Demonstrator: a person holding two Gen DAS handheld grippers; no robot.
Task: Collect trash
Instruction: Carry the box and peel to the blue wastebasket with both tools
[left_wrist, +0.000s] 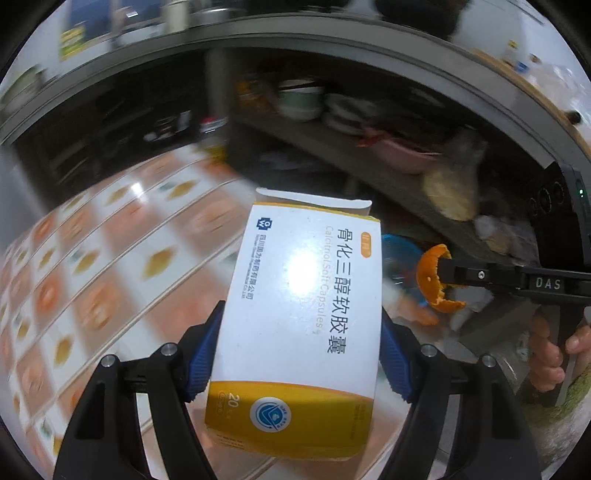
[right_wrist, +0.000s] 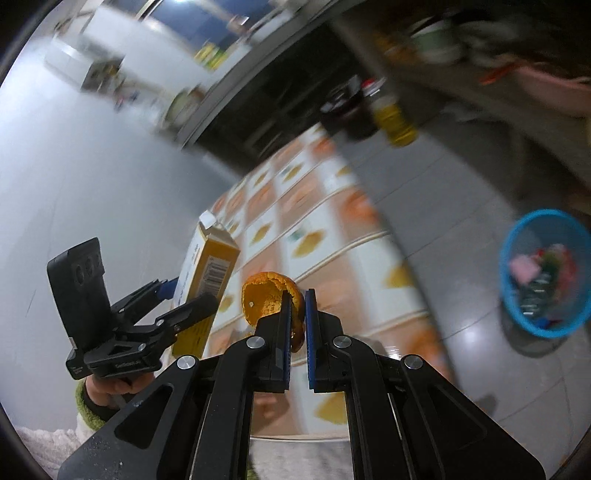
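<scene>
1. I have both pieces of trash in hand, carried above the floor: the medicine box (left_wrist: 295, 325) is clamped across its width in my left claw (left_wrist: 295, 354), and the orange peel (right_wrist: 271, 299) is pinched in my nearly closed right claw (right_wrist: 297, 321).
2. The box is white with a yellow band and its top flap is open; the peel is a hollow, curled cup.
3. I judge this the carry step. Next I should bring both over the blue bin (right_wrist: 545, 273), standing on grey floor tiles off to my right, and release.
</scene>
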